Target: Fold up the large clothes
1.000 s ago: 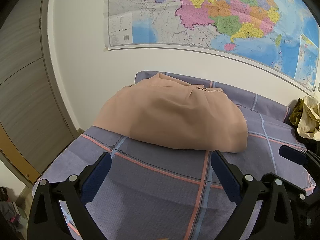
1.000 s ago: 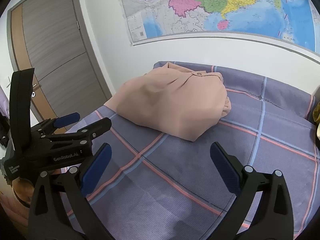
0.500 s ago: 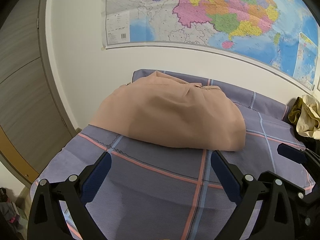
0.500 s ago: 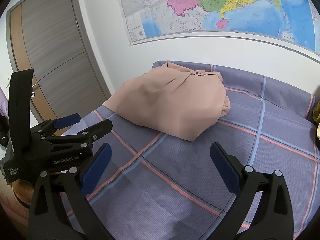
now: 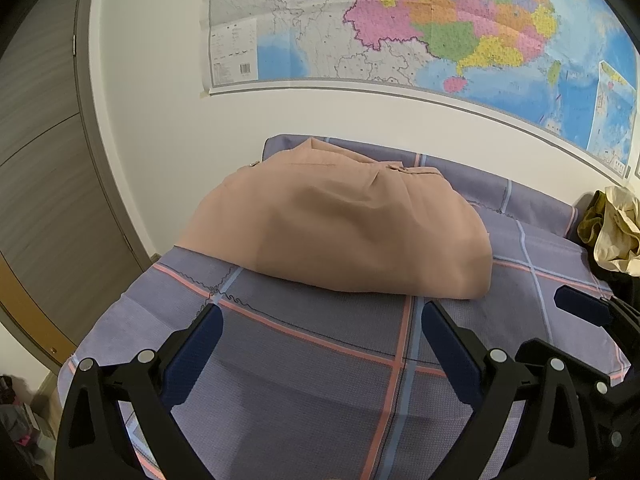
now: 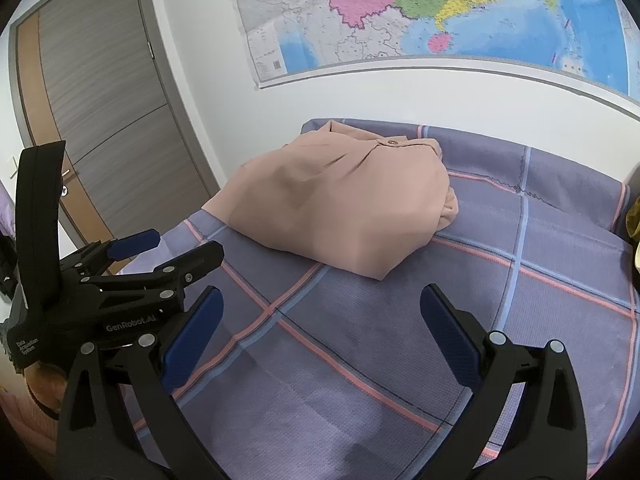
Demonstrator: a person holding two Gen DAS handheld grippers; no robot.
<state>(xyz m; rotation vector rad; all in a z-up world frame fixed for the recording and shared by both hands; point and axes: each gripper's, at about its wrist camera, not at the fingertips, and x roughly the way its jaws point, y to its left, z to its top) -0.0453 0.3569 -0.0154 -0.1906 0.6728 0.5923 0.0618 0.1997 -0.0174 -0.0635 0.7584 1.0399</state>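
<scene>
Both grippers have come slightly nearer to the folded peach-pink cotton garment [image 5: 336, 220], which lies at 12 o'clock on the purple checked bed sheet [image 5: 320, 360]. Left gripper [image 5: 320, 344] and right gripper [image 6: 320, 328] hover spread wide, holding nothing.

The left gripper [image 6: 168, 252], seen beside the right one, reads "GenRobot.AI" on its body. "Data Acquisition System" stands nearer its handle. The map [image 6: 440, 12] print ahead is too small to read.
</scene>
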